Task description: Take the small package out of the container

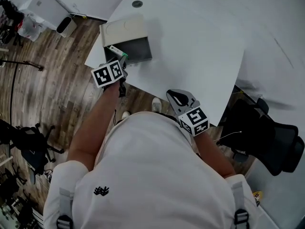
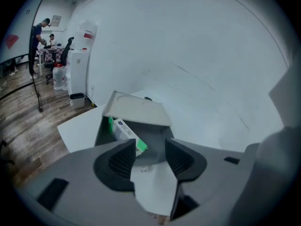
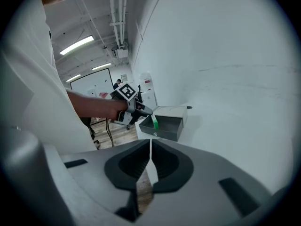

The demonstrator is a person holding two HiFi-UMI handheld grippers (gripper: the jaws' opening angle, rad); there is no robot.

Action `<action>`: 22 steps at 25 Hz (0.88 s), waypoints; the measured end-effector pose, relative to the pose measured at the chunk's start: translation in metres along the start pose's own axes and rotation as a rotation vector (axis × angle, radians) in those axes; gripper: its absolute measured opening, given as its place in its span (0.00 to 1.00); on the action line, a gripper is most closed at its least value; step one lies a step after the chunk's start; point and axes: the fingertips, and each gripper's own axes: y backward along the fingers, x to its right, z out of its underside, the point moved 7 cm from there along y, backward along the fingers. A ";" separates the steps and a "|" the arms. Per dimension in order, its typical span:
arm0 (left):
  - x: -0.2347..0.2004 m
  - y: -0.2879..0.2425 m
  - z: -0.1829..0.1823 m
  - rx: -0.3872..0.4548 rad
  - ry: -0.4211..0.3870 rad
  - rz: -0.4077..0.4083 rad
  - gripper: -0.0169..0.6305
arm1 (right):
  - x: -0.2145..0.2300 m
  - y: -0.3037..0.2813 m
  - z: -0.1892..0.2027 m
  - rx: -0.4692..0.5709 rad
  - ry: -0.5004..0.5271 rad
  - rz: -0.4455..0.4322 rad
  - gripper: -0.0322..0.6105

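The scene is lit brightly and evenly from overhead; ceiling strip lights (image 3: 77, 44) are seen in the right gripper view. The white worktop (image 1: 190, 42) is rendered pale and slightly washed out, with little texture kept. The inside of the open container (image 1: 136, 49) is left in dark shadow. Both gripper views are bent by wide-angle distortion and ringed with black at the corners. The left claw (image 2: 150, 145) and the right claw (image 3: 150, 145), nearest the lenses, are shown soft.

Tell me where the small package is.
In the left gripper view, the small package leans inside the grey container, on its left side, just beyond the open left gripper.
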 end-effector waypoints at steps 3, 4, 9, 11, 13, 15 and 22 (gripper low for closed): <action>-0.008 -0.014 -0.002 -0.013 0.037 -0.080 0.34 | 0.017 0.004 0.001 0.002 -0.011 -0.008 0.07; -0.012 -0.019 -0.003 -0.016 0.050 -0.108 0.35 | 0.022 0.005 0.001 0.004 -0.014 -0.011 0.07; -0.024 -0.037 -0.005 -0.026 0.117 -0.226 0.39 | 0.044 0.015 0.009 -0.004 -0.036 -0.025 0.07; -0.028 -0.043 -0.004 -0.032 0.135 -0.265 0.40 | 0.051 0.018 0.013 -0.005 -0.047 -0.030 0.07; -0.031 -0.047 -0.004 -0.041 0.144 -0.299 0.41 | 0.057 0.021 0.018 -0.008 -0.059 -0.031 0.07; -0.035 -0.051 -0.004 -0.051 0.144 -0.333 0.42 | 0.062 0.023 0.021 -0.019 -0.078 -0.030 0.07; -0.038 -0.056 -0.005 -0.059 0.163 -0.383 0.43 | 0.074 0.027 0.022 -0.010 -0.099 -0.039 0.07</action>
